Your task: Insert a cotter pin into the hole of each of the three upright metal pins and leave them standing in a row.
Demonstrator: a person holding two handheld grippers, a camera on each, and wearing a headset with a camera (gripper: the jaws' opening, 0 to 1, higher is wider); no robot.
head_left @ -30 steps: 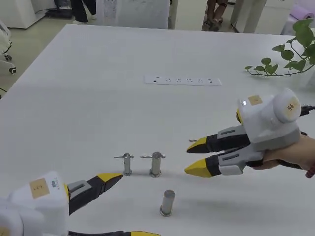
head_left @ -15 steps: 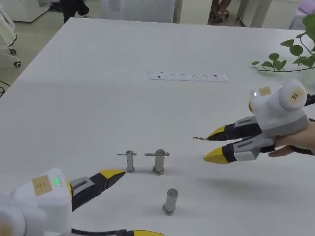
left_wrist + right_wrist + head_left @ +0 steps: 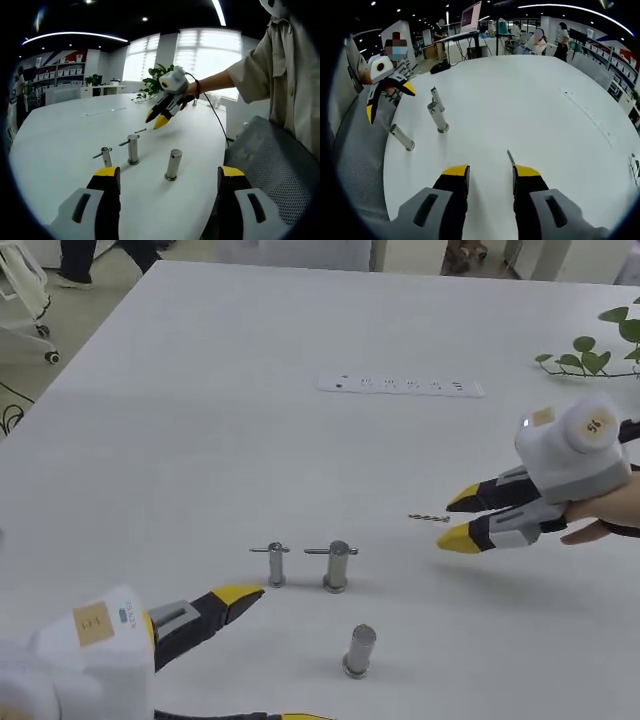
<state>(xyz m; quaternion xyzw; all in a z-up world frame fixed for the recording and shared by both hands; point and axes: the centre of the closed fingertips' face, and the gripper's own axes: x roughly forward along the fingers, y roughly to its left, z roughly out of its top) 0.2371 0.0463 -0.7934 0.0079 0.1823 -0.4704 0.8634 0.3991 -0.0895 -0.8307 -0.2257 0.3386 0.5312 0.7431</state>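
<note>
Small pin point(image 3: 276, 565) and middle pin point(image 3: 337, 565) cottered, third pin point(image 3: 359, 650) bare; right gripper point(image 3: 455, 520) jaws released at loose cotter pin point(image 3: 428, 517) on surface point(image 3: 200, 420), left gripper point(image 3: 278, 655) jaws released, empty; next, probably pinch the cotter squarely

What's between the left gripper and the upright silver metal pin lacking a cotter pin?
Only bare white tabletop separates left gripper from that silver pin, per the left gripper view.

On the bench point(image 3: 200, 420), a left pin point(image 3: 276, 565) and a right pin point(image 3: 337, 567) stand side by side, each crossed by a cotter pin. A bare pin point(image 3: 358, 650) stands nearer. A loose cotter pin point(image 3: 428, 518) lies just left of the right hand-held gripper point(image 3: 452, 520), whose jaws are parted.
</note>
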